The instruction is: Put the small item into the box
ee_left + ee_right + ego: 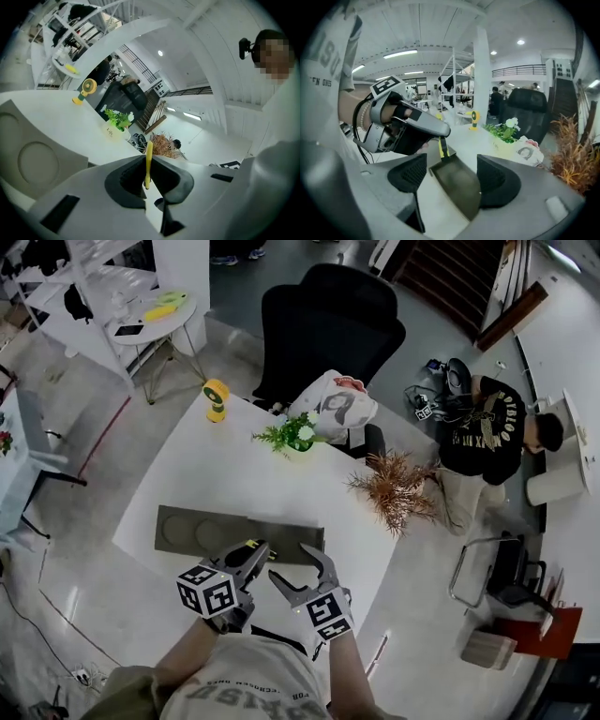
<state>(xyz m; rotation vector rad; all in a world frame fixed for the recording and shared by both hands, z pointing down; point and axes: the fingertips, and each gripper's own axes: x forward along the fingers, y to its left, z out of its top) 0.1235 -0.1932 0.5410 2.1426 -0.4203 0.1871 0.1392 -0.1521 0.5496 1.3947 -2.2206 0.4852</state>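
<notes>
On the white table [234, 474], toward the left: the grey box [187, 529] lies flat and low, with round hollows in its left part. Its right part sits under my two grippers.
Left gripper [255, 551]: clenched on the small item, pads pressed against its two flat sides. The nose tips a little downward above the middle of the box.
Small item [148, 161]: a thin yellow strip with black marks, pinched at one end and sticking out past my pads. In the right gripper view its free end hangs at the box's far edge. I cannot tell whether it touches the box or is just clear of it. It is not in the box yet.
Right gripper [288, 561]: released, jaws wide apart and gripping nothing. The dark inside of the box's right end shows between them, and this gripper sits just beside the left one.
Step in hand: as I judge it, bringing the strip over the box for the drop. Pick-up is done and placing is not.
Next move: I need the strip's free end inside the box wall, not across the rim, before my left pads let go. Since the strip is thin and light, a low release should stop it from tipping out. My right gripper can steady the box if it slides.
</notes>
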